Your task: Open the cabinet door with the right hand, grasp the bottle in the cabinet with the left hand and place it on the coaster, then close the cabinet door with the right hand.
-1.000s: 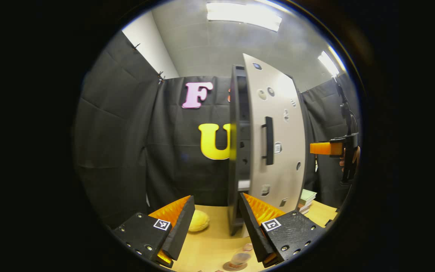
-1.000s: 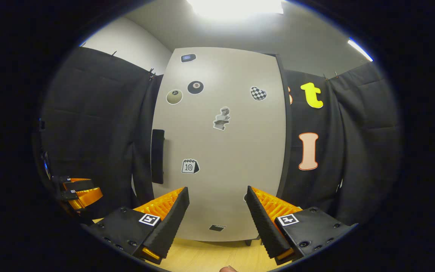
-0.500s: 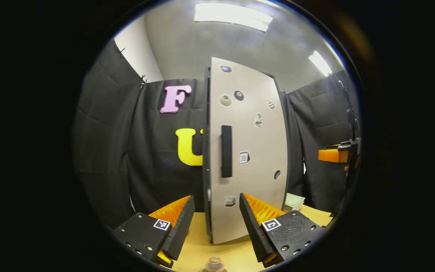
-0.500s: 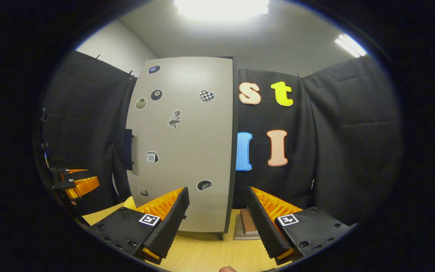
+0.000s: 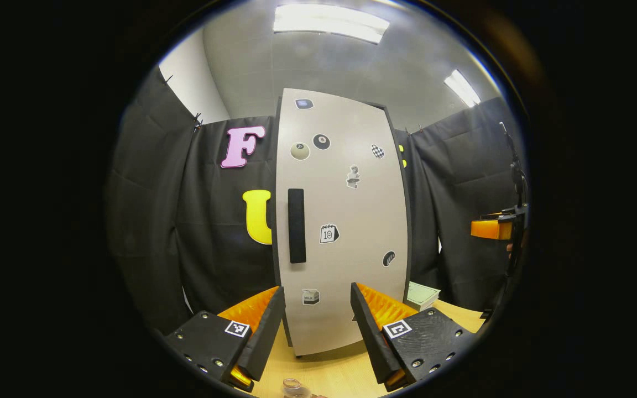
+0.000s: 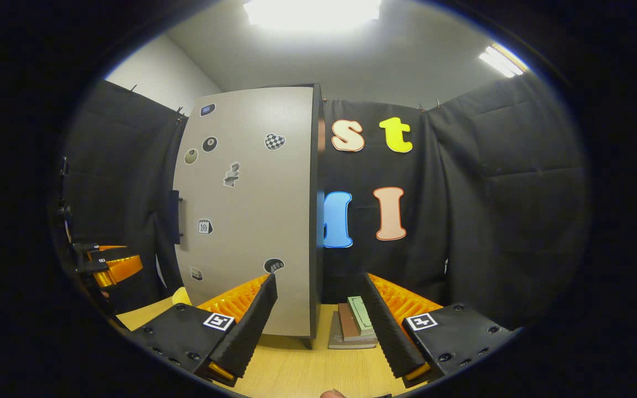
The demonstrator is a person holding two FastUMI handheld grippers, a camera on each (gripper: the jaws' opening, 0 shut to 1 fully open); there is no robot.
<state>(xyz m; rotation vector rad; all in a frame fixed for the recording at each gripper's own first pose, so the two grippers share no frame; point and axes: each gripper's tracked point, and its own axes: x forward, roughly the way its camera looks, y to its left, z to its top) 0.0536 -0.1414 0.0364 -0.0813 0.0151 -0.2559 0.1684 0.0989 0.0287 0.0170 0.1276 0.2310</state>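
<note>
— Where's the bottle point(image 5: 292, 388)?

— Near edge of the table point(image 5: 329, 373), just below the left gripper point(image 5: 315, 326), whose jaws gape wide and empty. I can't tell whether a coaster lies under it.

— And the right gripper point(image 6: 318, 323)?

— Also spread wide, holding nothing, apart from the cabinet door point(image 6: 252, 210) beyond.

— Door looks flush. I'd check along the handle point(image 5: 296, 225) edge and press only if it springs.

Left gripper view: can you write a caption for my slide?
Open left gripper faces the shut cabinet door; bottle stands on the table.
</note>
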